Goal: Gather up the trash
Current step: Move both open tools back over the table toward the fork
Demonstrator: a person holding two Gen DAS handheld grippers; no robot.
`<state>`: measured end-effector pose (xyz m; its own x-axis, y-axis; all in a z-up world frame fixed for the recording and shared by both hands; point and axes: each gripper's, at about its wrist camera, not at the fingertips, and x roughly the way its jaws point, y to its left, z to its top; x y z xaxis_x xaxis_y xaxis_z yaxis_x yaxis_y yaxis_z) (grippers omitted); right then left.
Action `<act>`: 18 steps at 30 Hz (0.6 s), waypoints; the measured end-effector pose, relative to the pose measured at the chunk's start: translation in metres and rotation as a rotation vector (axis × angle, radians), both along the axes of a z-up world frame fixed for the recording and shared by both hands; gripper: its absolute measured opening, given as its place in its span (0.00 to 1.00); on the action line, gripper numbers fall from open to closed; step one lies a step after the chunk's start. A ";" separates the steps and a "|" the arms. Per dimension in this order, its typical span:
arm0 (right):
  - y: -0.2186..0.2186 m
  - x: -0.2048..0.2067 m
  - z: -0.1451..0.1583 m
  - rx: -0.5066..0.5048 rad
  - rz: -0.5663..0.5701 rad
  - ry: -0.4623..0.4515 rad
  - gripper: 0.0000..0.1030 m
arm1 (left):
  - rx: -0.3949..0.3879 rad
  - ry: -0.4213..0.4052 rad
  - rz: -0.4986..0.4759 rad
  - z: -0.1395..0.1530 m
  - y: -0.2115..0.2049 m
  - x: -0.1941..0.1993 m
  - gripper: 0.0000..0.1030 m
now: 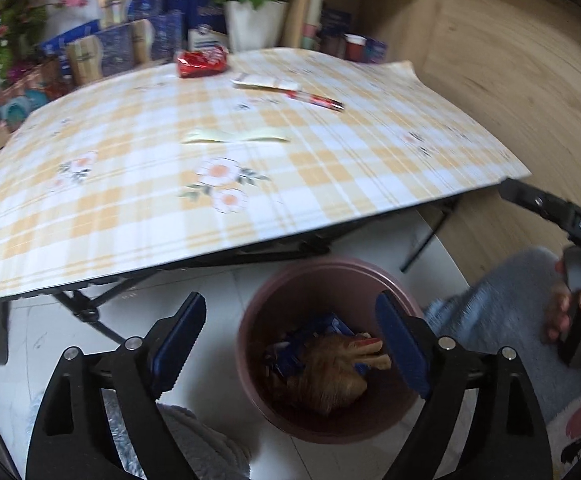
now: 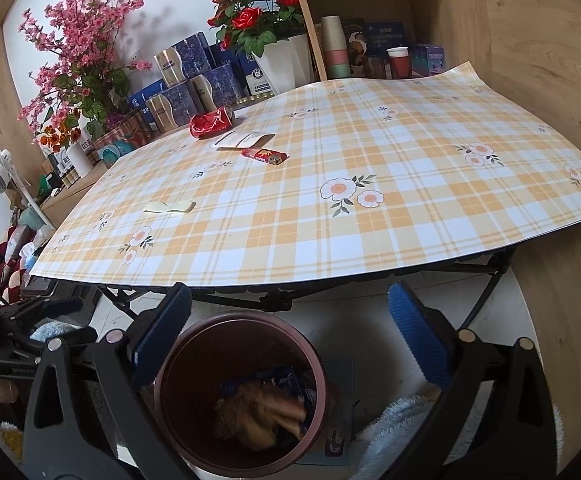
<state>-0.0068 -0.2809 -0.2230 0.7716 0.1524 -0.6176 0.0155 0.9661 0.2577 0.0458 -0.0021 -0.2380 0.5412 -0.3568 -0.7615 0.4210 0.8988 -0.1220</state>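
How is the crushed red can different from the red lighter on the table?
The crushed red can is bulky and dented; the red lighter is slim, flat and intact. The can lies near the table's far edge by the boxes; the lighter lies nearer the middle, beside the white paper. Both are red and lie on their sides, not yet binned.

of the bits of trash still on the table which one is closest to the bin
The pale yellow peel strip. It lies alone mid-table, nearer the bin than the crushed red can, white paper and red lighter behind it.
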 end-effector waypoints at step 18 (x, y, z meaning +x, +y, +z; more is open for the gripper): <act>0.002 0.004 0.000 -0.015 -0.003 0.023 0.94 | -0.245 0.131 0.181 0.009 0.048 0.027 0.62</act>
<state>-0.0028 -0.2792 -0.2229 0.7577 0.1410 -0.6372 0.0239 0.9697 0.2430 0.0730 0.0460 -0.2290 0.5155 -0.4451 -0.7323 0.2233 0.8948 -0.3867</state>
